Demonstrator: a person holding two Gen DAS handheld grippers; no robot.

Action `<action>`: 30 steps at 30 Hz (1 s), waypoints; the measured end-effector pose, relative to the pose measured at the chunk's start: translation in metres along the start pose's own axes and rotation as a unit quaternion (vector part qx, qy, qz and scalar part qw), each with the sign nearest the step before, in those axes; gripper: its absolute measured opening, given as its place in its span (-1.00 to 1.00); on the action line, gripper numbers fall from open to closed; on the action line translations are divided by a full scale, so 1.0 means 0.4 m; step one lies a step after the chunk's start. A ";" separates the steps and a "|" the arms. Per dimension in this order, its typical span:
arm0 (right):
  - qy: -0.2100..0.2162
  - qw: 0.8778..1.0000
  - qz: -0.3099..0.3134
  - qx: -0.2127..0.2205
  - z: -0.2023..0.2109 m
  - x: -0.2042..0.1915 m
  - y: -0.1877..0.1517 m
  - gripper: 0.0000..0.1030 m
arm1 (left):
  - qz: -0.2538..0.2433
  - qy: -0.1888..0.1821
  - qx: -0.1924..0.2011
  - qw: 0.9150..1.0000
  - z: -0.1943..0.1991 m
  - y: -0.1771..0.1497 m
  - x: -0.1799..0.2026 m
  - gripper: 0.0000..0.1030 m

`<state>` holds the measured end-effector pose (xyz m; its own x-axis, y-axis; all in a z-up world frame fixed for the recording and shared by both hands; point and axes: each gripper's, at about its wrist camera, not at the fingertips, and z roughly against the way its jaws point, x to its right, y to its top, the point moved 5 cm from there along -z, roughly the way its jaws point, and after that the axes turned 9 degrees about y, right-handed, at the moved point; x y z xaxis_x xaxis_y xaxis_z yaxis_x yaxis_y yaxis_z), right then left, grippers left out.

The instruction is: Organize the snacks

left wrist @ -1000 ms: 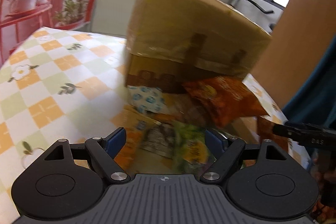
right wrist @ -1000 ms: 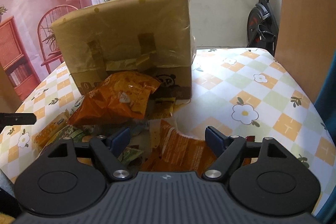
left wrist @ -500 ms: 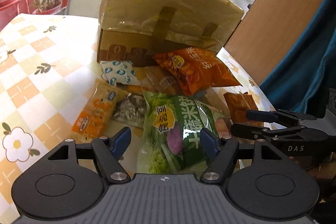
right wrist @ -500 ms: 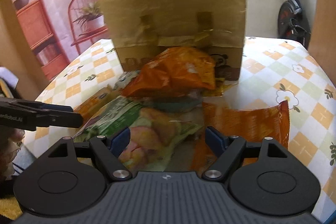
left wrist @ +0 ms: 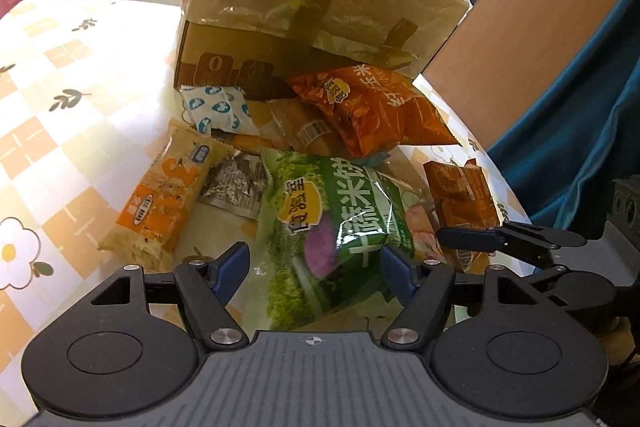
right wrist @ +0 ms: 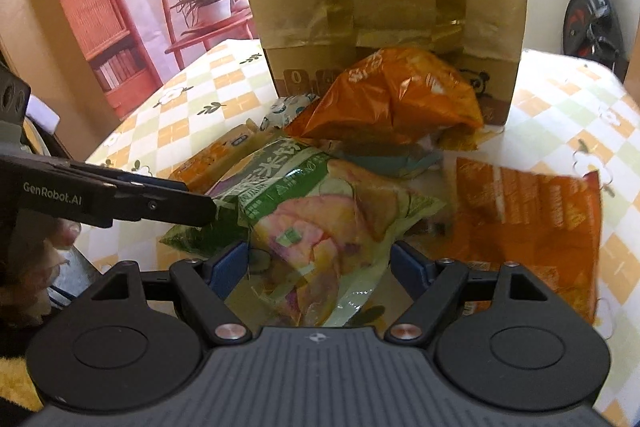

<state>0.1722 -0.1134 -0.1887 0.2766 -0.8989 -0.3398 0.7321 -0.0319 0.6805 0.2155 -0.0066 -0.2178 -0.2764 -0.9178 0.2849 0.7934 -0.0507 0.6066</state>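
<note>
Both tongs have come closer to the snack pile since the earlier frames, and the green rice-cracker bag (left wrist: 340, 223) now lies between the fingers of each. The left tongs (left wrist: 314, 269) have just been closing a little; their blue pads stand beside the bag's sides, and I cannot tell whether they press it. The right tongs (right wrist: 320, 265) are spread apart, released, over the bag's other end (right wrist: 320, 227).

One cardboard box (left wrist: 312, 11) stands at the far side of the checkered counter (left wrist: 60, 131); its front flap is taped with clear film, and what is inside cannot be seen. All snacks lie outside it, near its front. I count one large orange bag (left wrist: 376, 111) leaning at the box, one white-and-blue packet (left wrist: 216, 107), one orange bar packet (left wrist: 168, 195) at the left, one silver printed packet (left wrist: 236, 191), and one flat orange pack (right wrist: 524, 223) at the right.

The left tongs' arm reads "GenRobot.AI" (right wrist: 52, 193). The bags carry Chinese writing.
</note>
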 end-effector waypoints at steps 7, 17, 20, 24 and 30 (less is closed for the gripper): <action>0.010 1.000 -0.015 -0.003 -0.019 0.014 -0.008 0.59 | -0.015 0.004 -0.007 1.000 -0.032 -0.002 0.018 0.36; 0.004 0.999 -0.054 -0.005 -0.036 0.054 -0.021 0.63 | -0.002 0.003 -0.010 1.000 -0.035 -0.012 0.005 0.18; 0.010 0.999 -0.049 0.000 -0.037 0.048 -0.020 0.42 | -0.001 0.005 -0.009 1.000 -0.035 -0.011 0.004 0.14; 0.017 1.000 -0.021 0.009 -0.030 0.026 -0.012 0.21 | -0.007 0.010 -0.006 1.000 -0.030 -0.007 0.009 0.11; 0.024 0.999 -0.019 0.013 -0.019 0.020 -0.012 0.14 | -0.027 0.020 -0.007 0.999 -0.015 -0.012 0.025 0.09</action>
<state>0.1757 -0.1170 -0.1998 0.2780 -0.8752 -0.3959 0.7263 -0.0782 0.6829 0.2122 -0.0179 -0.2222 -0.2972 -0.9286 0.2220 0.7858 -0.1058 0.6094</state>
